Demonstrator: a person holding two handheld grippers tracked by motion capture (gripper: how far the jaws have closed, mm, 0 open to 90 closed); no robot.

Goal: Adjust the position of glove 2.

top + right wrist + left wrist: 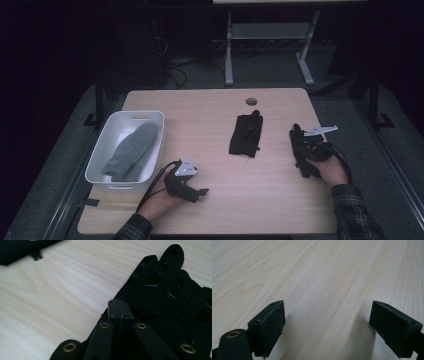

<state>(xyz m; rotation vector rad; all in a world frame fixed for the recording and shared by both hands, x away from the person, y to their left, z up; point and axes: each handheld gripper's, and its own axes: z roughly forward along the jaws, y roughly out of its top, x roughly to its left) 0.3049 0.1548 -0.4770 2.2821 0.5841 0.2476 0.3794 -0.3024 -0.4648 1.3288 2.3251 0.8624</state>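
Near the bench's right edge, right gripper (298,134) lying low, jaws pinched together on black glove (160,292). Near the front edge, left gripper (200,192) resting, jaws wide, empty.

A: State the table colour.
B: The table (210,165) is pale wood with a fine lengthwise grain.
A: And the gloves?
B: Both the glove at centre (246,135) and the glove at right (165,290) are plain black.
A: The bin?
B: The bin (102,150) is white; the insoles (131,150) inside are plain grey.
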